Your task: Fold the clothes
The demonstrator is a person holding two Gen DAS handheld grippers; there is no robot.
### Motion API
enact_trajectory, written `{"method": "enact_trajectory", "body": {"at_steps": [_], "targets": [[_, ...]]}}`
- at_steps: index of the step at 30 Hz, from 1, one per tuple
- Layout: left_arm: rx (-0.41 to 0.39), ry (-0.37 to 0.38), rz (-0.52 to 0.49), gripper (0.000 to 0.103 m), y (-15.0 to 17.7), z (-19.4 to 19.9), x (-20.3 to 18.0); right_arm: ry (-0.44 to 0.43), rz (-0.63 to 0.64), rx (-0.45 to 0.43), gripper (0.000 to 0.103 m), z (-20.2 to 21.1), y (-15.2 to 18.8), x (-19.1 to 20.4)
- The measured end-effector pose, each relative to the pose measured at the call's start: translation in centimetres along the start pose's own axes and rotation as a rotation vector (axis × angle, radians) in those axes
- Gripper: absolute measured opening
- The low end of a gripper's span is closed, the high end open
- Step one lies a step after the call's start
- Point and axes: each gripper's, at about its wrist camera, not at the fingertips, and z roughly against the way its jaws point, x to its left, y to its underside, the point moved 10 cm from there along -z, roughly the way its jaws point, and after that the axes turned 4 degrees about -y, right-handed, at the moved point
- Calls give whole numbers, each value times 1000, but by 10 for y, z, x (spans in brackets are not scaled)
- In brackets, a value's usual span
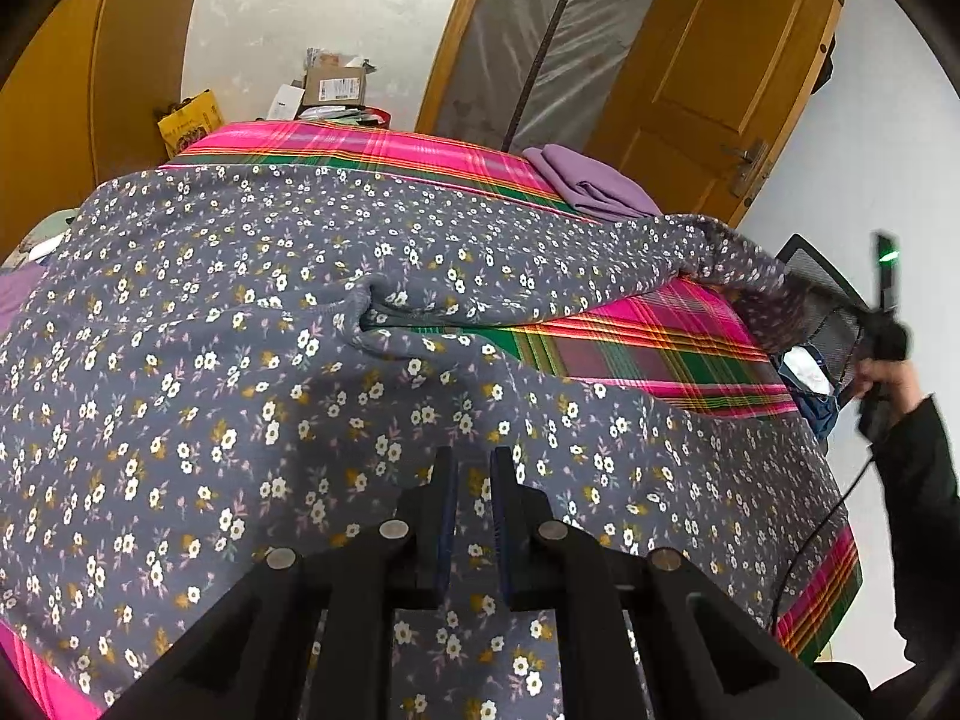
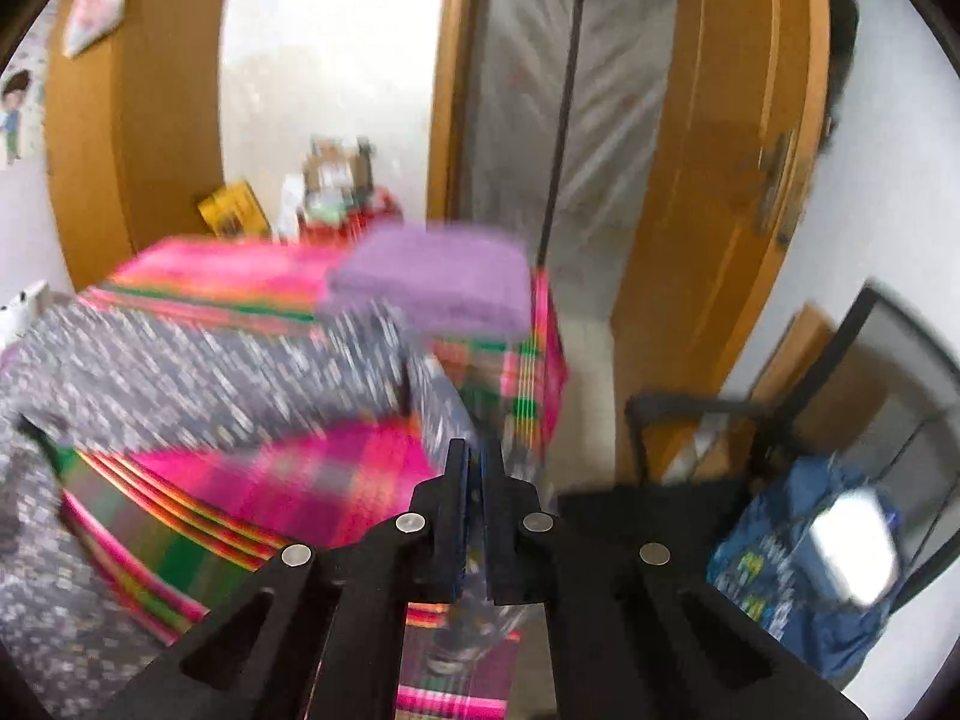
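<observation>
Both grippers pinch the floral garment [image 1: 252,360]; blur smears the right gripper's [image 2: 476,450] hold.

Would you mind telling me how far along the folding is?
Done: a purple cloth lies folded at the far corner of the plaid cover. In hand: the floral garment, mostly spread flat; the right gripper is shut on its sleeve end, lifted off the cover, and the left gripper pinches the near part. Left: all its folds.

Both wrist views slant down over the bed [image 1: 660,354] — left close, right farther back, blurred.
</observation>
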Motion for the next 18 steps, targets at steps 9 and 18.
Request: {"method": "enact_trajectory", "body": {"at_steps": [9, 18], "targets": [[2, 22, -7, 10, 3, -3, -9, -18, 120, -87, 7, 53, -43, 22], [13, 12, 0, 10, 4, -5, -4, -85, 131, 235, 35, -42, 94, 54]]}}
